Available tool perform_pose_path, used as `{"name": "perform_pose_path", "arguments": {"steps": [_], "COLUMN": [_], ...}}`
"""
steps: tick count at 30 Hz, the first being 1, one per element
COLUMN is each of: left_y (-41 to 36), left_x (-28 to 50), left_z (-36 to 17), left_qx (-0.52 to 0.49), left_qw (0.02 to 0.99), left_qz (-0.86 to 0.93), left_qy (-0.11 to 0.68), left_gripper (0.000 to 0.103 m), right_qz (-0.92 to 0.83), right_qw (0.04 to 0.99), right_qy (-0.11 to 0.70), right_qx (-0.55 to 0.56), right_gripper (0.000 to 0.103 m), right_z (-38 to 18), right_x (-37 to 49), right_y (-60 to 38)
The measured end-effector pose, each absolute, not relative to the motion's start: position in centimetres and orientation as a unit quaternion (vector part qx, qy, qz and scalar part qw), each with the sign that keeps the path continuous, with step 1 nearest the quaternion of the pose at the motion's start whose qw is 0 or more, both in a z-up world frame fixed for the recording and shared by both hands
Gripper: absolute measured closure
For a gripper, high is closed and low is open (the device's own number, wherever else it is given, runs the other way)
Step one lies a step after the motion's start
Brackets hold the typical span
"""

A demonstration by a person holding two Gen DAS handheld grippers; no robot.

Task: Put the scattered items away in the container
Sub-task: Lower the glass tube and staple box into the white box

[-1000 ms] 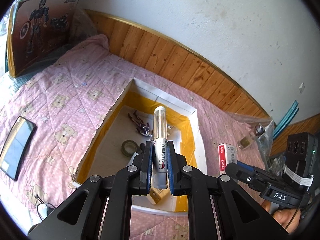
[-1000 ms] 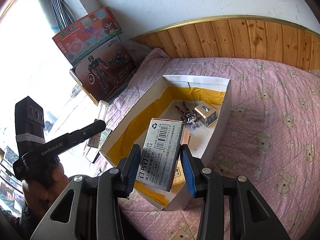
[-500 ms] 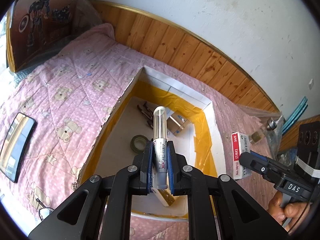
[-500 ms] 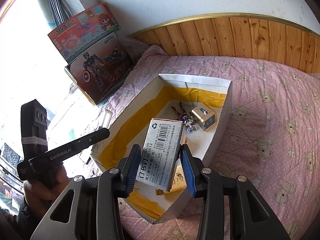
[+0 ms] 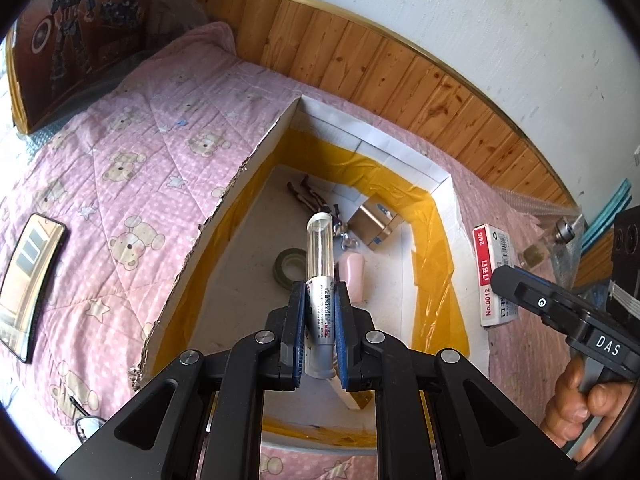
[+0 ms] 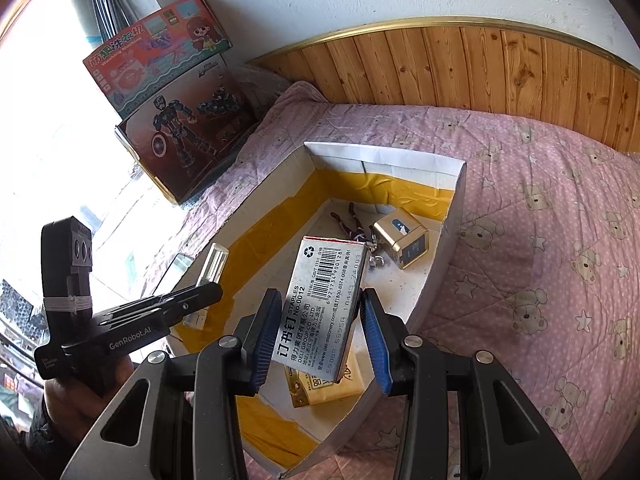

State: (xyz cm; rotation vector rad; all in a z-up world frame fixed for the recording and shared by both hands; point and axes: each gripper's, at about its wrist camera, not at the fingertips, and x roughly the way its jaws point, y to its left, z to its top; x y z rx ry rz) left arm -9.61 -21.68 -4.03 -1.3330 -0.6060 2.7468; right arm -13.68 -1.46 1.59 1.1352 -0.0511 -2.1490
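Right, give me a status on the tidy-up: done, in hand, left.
Done: a tape roll, a gold box and a small figure lie in the container. In hand: the left gripper clamps a glue stick and the right gripper a staples box, both over the container. Left: phone and glasses on the pink quilt.

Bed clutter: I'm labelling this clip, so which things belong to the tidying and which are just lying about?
Job:
cardboard box
glue stick in left claw
staple box in right claw

Lying about:
phone
glasses
toy boxes
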Motion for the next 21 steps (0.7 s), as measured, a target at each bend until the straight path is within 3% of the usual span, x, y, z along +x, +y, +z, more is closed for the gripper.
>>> {"name": "perform_pose_path", "arguments": {"steps": [21], "left_y": [-21.7], "left_x": [-10.4], "left_z": [-5.5], "left_qx": [-0.455], "left_qw": [-0.011], "left_qz": [0.872], "left_qy": [-0.183], "left_gripper": [0.090], "right_qz": [-0.830], "right_qw": [0.327], "right_qy": [0.021], "right_qx": [0.451], "right_gripper": [0.061], "right_z": [-0.3], "right_x": [-16.0], "right_y": [-3.0]}}
